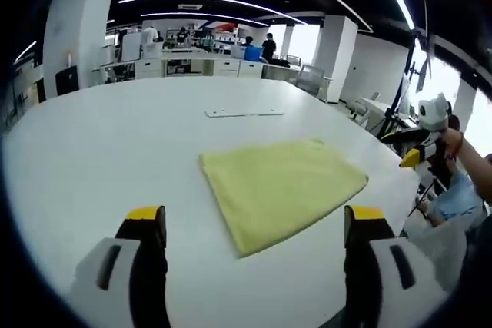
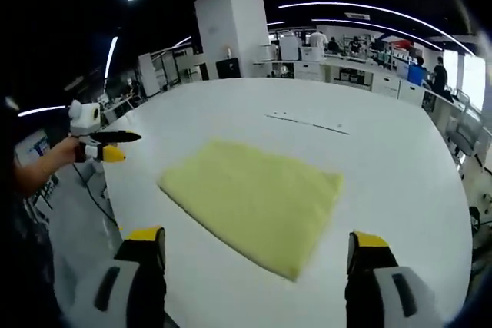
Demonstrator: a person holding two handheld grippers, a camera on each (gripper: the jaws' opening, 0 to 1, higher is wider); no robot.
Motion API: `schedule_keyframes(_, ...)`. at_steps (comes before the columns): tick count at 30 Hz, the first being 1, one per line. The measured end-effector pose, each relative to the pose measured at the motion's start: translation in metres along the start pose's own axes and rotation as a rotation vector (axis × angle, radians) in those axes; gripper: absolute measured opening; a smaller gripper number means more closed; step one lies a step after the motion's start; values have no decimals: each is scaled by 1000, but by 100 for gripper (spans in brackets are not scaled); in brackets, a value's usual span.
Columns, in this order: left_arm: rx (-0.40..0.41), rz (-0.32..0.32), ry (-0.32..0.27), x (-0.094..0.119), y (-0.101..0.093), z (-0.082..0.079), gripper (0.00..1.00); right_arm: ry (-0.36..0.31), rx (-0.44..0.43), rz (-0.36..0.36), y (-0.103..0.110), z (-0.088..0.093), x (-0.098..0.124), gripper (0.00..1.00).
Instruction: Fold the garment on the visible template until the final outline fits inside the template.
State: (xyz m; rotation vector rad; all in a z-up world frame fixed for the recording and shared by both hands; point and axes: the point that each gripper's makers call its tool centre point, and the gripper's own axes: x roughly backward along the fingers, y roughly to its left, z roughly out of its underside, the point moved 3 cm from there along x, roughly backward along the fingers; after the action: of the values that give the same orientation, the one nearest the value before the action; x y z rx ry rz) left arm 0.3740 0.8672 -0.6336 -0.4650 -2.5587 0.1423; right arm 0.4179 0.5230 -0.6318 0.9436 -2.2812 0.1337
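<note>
Jaws stood wide and empty on both the left gripper (image 1: 255, 228) and right gripper (image 2: 255, 250), held back above the white counter (image 1: 92, 144). Yellow garment (image 1: 280, 186) lay flat mid-counter as a compact rectangle, apparently already folded; no template outline could be made out beneath it.

- Left gripper view looks from one surface (image 1: 115, 151) edge, low and near.
- Right gripper view faces in from the opposite edge.
- Both share the yellow garment (image 1: 280, 190) (image 2: 254, 197) mid-surface.

No legible txt, labels or nos. anywhere
</note>
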Motion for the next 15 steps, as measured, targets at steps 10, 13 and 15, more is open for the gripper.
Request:
schedule_keyframes(10, 9, -27, 5, 20, -2, 13, 99, -87, -84, 26, 20, -6, 19, 99)
schedule_keyframes(13, 24, -39, -7, 23, -1, 14, 99, -77, -58, 55, 19, -3, 24, 99)
schedule_keyframes(15, 32, -41, -13, 24, -3, 16, 99, -69, -57, 67, 18, -1, 26, 99)
